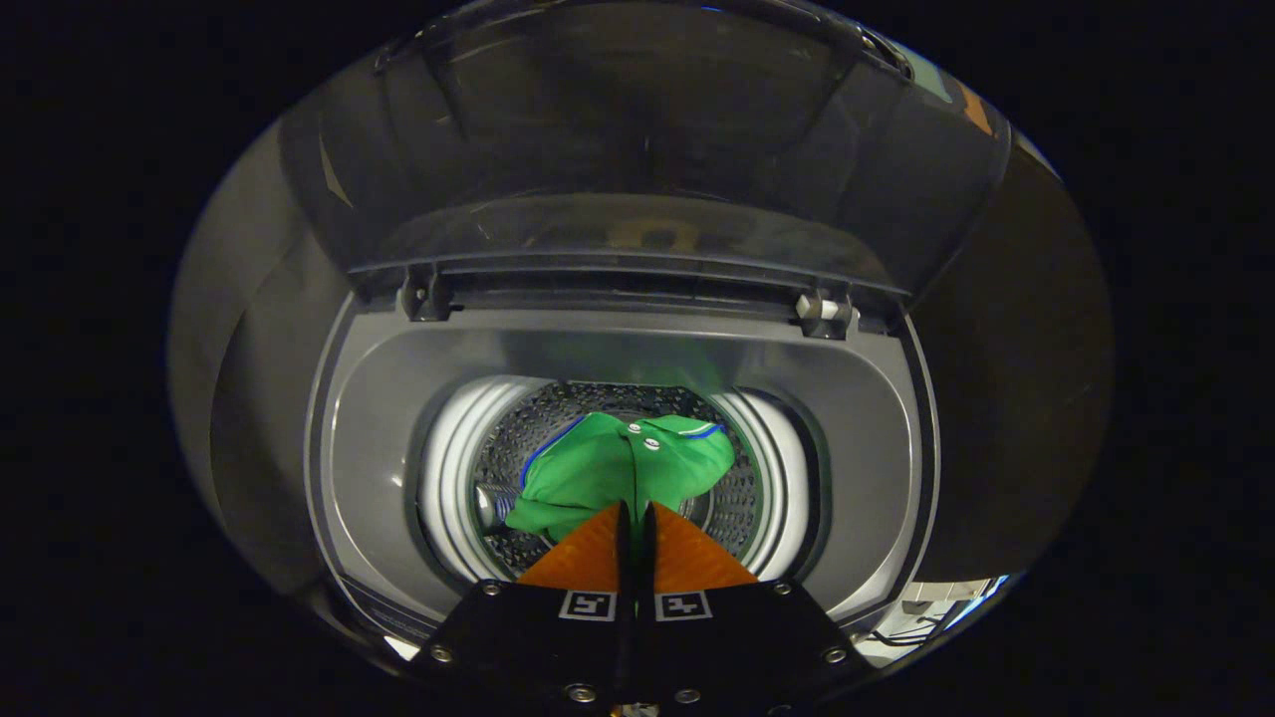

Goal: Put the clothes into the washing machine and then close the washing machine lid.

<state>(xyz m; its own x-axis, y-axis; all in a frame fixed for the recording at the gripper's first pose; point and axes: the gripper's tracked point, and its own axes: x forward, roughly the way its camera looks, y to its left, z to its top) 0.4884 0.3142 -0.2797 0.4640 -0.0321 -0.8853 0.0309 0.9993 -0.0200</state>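
I look down into a top-loading washing machine (398,468) with its lid (637,129) raised upright at the back. A green shirt (598,473) with blue trim and white snap buttons hangs bunched inside the perforated steel drum (742,498). My gripper (635,510) is over the front of the drum opening, and its fingers are pressed together on a fold of the shirt. A crease in the cloth runs straight from the fingertips toward the collar. The drum floor under the shirt is hidden.
The white ring (453,468) of the tub surrounds the drum mouth. Two lid hinges, the left hinge (423,297) and the right hinge (825,311), sit at the back of the grey top frame. The surroundings beyond the machine are dark.
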